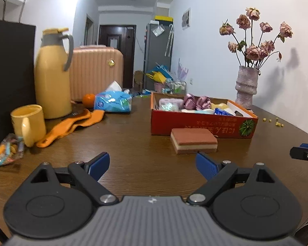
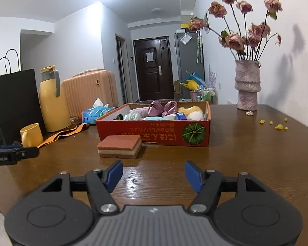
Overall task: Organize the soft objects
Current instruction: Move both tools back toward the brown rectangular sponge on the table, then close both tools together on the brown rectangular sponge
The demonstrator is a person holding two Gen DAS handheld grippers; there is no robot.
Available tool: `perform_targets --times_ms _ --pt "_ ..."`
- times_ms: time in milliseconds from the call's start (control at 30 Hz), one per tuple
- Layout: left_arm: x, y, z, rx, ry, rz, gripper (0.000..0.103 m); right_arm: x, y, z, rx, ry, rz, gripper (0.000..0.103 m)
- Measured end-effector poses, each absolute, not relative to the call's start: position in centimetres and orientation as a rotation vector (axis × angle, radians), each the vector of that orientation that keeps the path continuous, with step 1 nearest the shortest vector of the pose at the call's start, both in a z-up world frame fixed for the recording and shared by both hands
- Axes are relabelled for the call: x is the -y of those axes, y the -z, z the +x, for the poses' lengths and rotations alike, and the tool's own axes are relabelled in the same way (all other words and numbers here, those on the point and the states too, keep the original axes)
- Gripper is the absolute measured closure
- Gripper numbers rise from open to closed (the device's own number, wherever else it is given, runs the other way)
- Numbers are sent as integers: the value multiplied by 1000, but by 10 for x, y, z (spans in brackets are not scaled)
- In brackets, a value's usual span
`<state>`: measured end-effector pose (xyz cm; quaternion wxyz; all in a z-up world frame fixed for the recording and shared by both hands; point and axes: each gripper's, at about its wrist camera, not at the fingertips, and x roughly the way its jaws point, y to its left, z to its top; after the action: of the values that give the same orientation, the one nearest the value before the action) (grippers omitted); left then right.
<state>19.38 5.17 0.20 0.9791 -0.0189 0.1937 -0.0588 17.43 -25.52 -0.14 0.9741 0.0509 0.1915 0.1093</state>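
Right gripper [image 2: 153, 175] hangs low over the dark brown wooden table [image 2: 246, 153], blue pads spread apart with nothing between them. Just ahead sits a layered brown-and-cream sponge block [image 2: 119, 146], right beside the front wall of the red cardboard box with the pumpkin print [image 2: 154, 132] (whether they touch, can't tell). The box is stuffed with soft things: purple satin bows [image 2: 163, 107], a yellow-and-white plush [image 2: 192, 111]. Off to the left there's a yellow mug [image 2: 31, 135] and the tip of the left gripper [image 2: 14, 154].
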Motion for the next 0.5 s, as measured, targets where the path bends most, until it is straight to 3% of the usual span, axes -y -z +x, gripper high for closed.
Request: perform_targets --times_ms 133,267,500 --pt "-46 3 219 -417 139 -44 16 250 5 198 -413 -265 122 39" --pt "-39 4 265 -468 172 -76 37 241 8 243 -456 -312 148 52" --pt "-20 13 349 -551 234 -123 43 217 20 332 -537 -377 214 62"
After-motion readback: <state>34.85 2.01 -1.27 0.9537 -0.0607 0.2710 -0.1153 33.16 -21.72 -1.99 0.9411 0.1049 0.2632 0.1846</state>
